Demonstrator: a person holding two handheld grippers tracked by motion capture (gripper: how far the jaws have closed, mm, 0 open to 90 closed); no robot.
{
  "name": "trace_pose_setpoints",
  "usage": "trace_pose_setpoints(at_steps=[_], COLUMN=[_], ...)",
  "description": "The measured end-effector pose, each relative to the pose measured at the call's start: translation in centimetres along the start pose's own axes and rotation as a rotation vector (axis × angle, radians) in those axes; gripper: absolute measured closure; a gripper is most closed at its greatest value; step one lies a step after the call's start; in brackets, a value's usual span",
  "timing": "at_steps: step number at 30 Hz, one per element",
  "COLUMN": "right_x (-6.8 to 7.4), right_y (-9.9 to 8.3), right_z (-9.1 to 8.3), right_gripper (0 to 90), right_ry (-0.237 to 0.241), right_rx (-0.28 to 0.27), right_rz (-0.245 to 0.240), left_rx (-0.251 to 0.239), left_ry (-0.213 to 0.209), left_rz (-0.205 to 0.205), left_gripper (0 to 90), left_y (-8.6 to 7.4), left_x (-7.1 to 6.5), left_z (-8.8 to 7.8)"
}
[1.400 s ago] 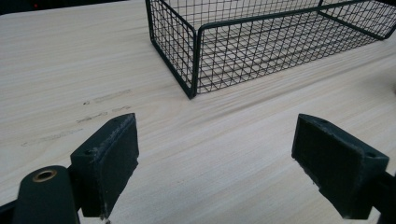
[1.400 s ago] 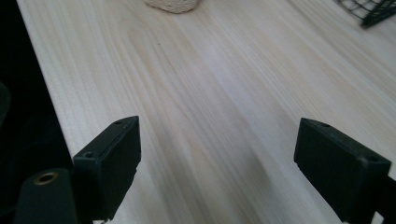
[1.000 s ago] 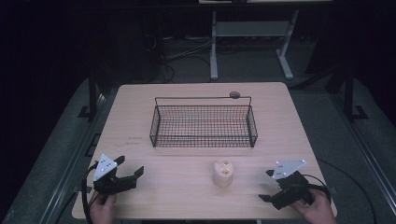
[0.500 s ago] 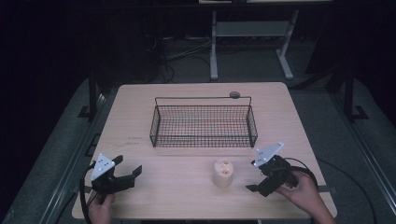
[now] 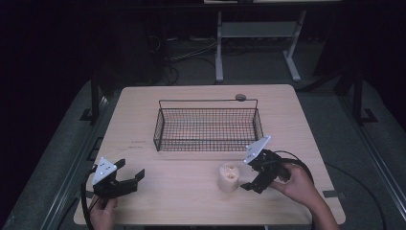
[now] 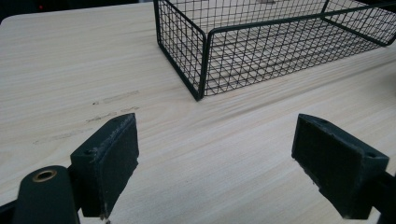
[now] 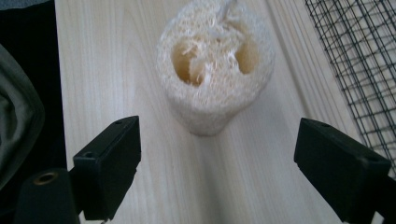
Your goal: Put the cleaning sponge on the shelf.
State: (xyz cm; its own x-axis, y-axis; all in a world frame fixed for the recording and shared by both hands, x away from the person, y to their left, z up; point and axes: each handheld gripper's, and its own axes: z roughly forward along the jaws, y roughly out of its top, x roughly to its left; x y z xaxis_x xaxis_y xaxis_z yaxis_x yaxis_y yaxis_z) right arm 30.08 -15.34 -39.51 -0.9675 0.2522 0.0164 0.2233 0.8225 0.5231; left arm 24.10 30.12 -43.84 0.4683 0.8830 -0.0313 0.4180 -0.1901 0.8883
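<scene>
While the loofah piece (image 5: 228,177) stands upright on the tabletop (image 5: 191,191), just in front of the wire basket (image 5: 208,125) and apart from it, the right gripper (image 5: 252,173) is held beside it with jaws spread wide and nothing grasped. In the right gripper view, the loofah piece (image 7: 215,60) is seen ahead of the jaws, not yet between them. A sound grasp is judged to need the jaws carried forward until the fibrous wall is straddled, then closed gently so the soft body is not crushed. The left gripper (image 5: 125,178) is kept open and empty, well apart.
</scene>
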Motion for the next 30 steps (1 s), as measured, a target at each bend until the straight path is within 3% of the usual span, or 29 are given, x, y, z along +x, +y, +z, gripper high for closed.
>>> trace_pose_setpoints(at_steps=[7, 15, 25, 30], right_x=[-0.4, -0.6, -0.7, -0.9], right_y=[1.5, 3.5, 4.2, 4.8], right_z=[0.6, 1.6, 2.6, 2.9], right_gripper=[14.1, 14.2, 14.7, 21.1], right_ry=[0.028, 0.040, 0.073, 0.078], right_rx=[0.007, 0.066, 0.089, 0.114], right_rz=[-0.019, -0.053, -0.061, -0.068], left_rx=[-0.001, -0.006, -0.005, -0.008], left_ry=[0.003, 0.002, 0.001, 0.002], left_rz=[-0.003, -0.010, -0.012, -0.011], left_gripper=[13.9, 13.9, 13.9, 13.9], left_y=[0.0, 0.0, 0.0, 0.0], left_x=[0.1, 0.1, 0.2, 0.2], left_z=[-0.1, -0.2, -0.2, -0.2])
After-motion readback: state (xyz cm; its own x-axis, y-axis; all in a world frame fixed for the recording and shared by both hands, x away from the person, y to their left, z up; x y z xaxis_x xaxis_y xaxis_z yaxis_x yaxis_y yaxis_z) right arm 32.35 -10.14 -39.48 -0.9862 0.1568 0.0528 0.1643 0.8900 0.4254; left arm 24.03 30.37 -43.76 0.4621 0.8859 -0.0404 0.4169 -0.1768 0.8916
